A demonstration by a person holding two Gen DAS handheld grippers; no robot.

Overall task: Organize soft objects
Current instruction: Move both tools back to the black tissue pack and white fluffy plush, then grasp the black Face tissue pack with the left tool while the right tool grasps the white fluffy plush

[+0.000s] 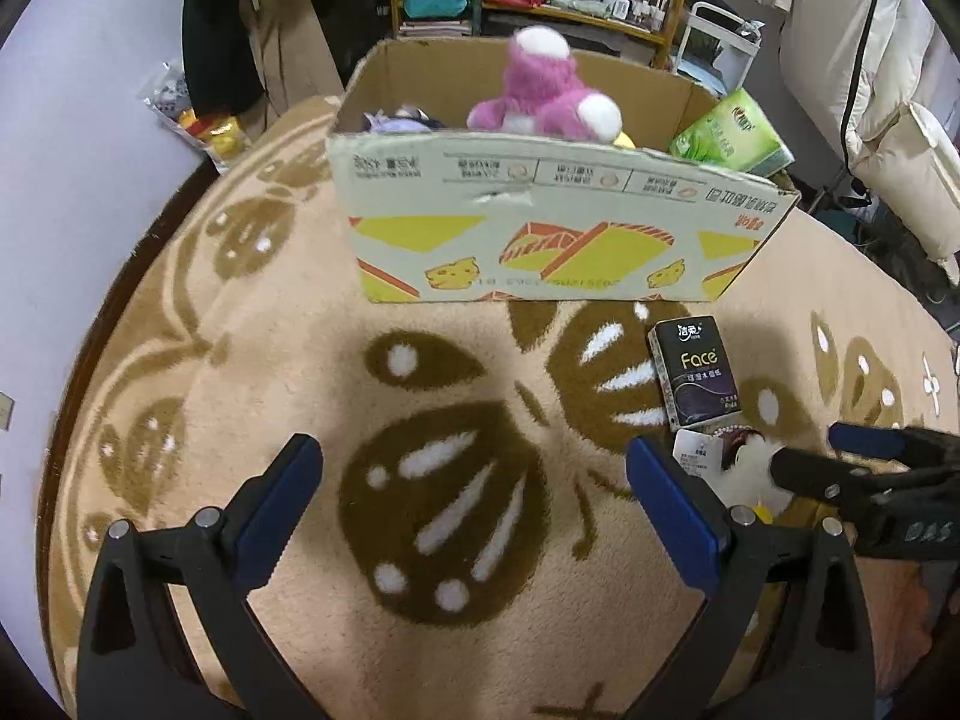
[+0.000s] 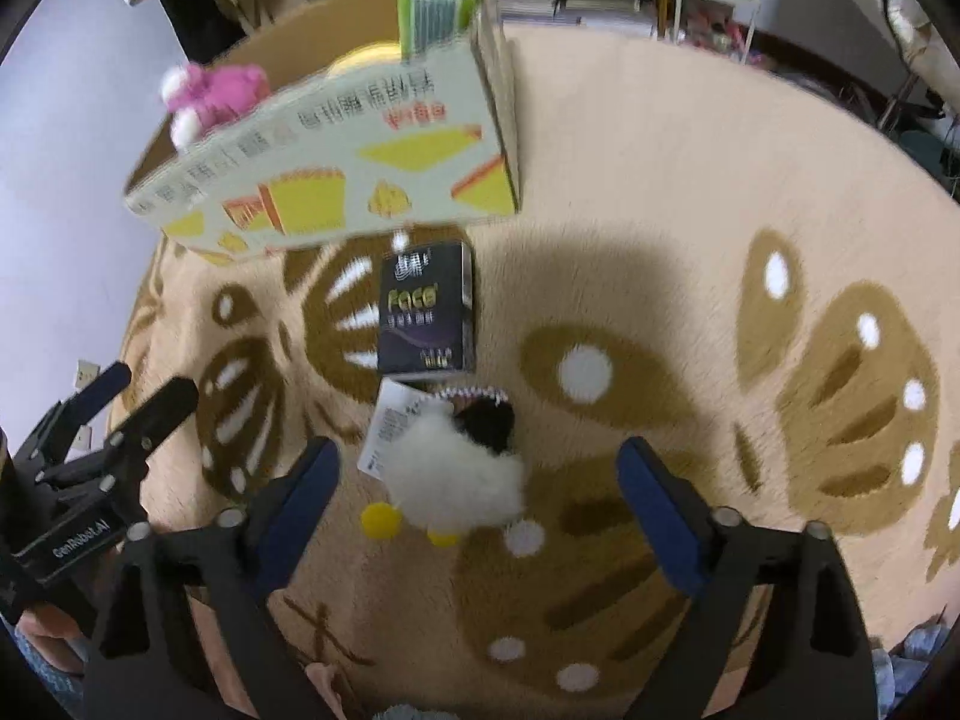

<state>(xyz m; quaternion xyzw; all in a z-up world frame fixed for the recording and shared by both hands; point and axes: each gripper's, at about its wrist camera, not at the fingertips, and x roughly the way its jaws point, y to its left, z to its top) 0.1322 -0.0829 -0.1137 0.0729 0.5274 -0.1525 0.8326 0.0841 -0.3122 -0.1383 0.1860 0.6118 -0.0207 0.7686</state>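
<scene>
Our right hand-held gripper point(image 2: 477, 480) hangs over the rug point(image 2: 690, 192) with jaws apart; the white plush toy point(image 2: 459, 480) lies between its fingers, not clamped. Our left hand-held gripper point(image 1: 474, 468) is also spread wide, nothing in it. The black tissue pack point(image 2: 427, 309) lies just beyond the plush toy, near the cardboard box point(image 1: 540, 222). The pink plush point(image 1: 543, 90) and green tissue pack point(image 1: 732, 132) sit inside the box.

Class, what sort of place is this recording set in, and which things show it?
Probably a lived-in room at home: a patterned rug covers the floor, a shelf holds bottles and bags, and a cardboard box holds a pink plush.
</scene>
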